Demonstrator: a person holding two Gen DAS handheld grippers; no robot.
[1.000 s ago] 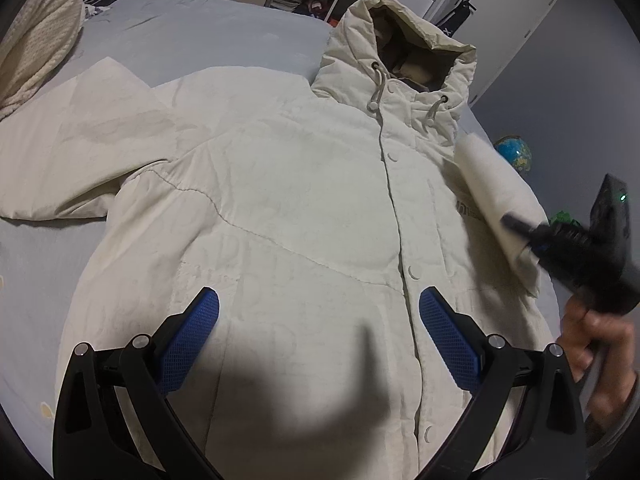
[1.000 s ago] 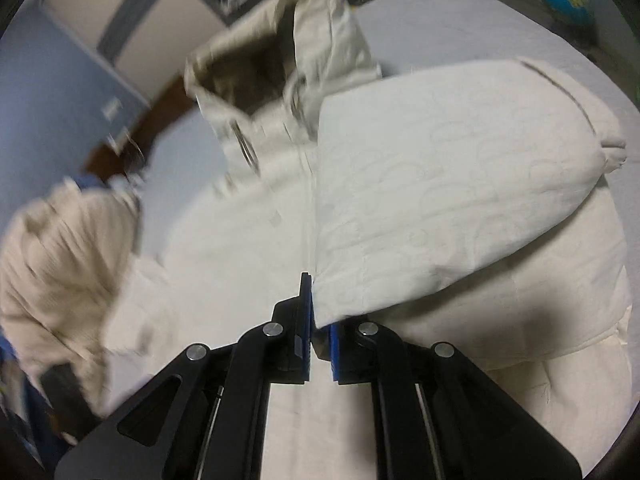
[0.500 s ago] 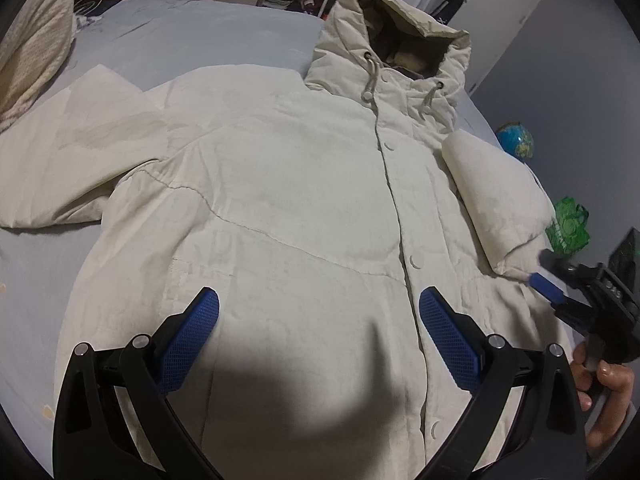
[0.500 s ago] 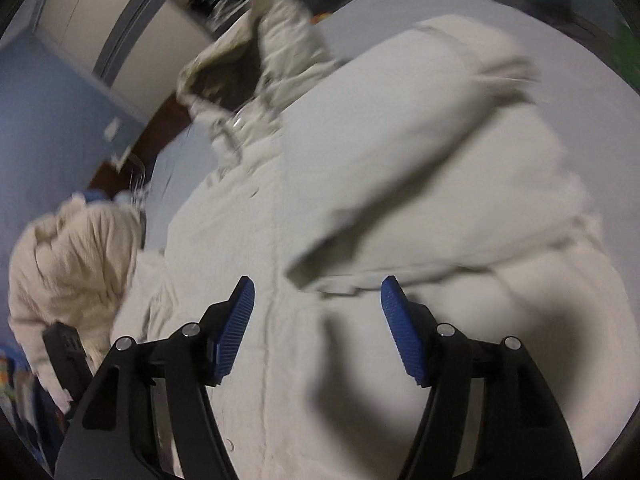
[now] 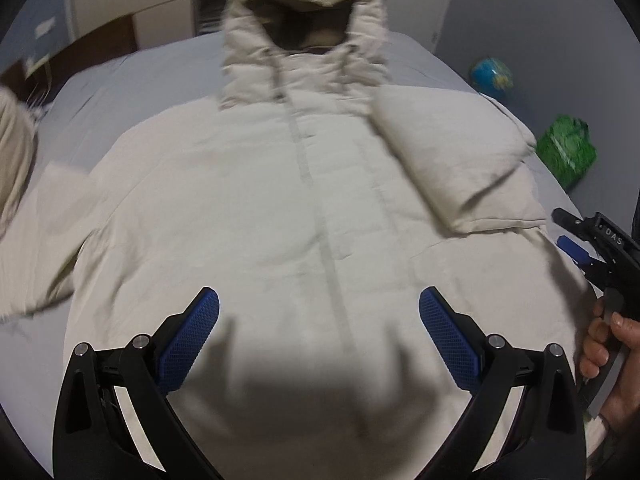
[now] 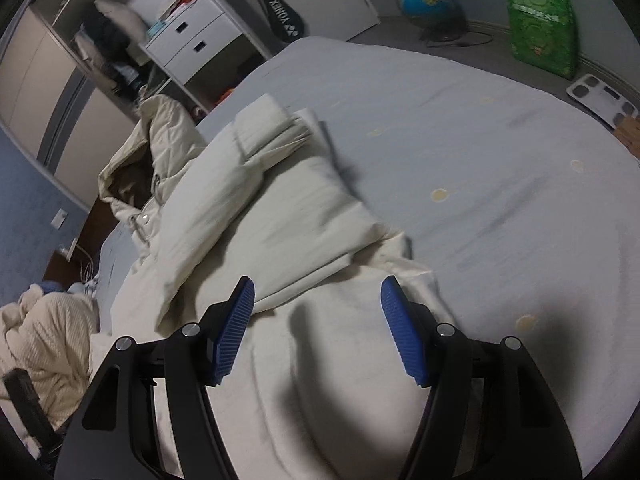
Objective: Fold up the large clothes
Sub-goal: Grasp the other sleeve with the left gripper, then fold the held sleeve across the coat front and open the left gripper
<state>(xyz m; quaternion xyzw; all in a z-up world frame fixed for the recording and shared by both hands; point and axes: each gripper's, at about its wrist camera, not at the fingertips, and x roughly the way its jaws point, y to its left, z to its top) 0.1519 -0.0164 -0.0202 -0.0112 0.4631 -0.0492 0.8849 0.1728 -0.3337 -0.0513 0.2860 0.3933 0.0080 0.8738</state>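
Note:
A cream hooded puffer jacket [image 5: 248,200] lies front-up on the grey bed [image 5: 132,76], hood [image 5: 304,36] at the far end. Its right sleeve [image 5: 452,152] lies folded in over the body; the left sleeve [image 5: 44,240] spreads out to the left. My left gripper [image 5: 319,340] is open and empty above the lower front. My right gripper [image 6: 316,328] is open and empty over the jacket's right edge, just below the folded sleeve [image 6: 256,216]; it also shows in the left wrist view [image 5: 576,240] at the far right.
A knitted cream blanket [image 6: 44,340] lies heaped at the bed's left side. A globe [image 6: 428,0], a green bag [image 6: 540,16] and a white scale [image 6: 600,98] stand on the floor on the right. White drawers [image 6: 200,40] and a wardrobe stand beyond the bed.
My right gripper let go of the right sleeve, which now lies across the jacket, and drew back toward the jacket's right edge. My left gripper shifted right, centring on the jacket.

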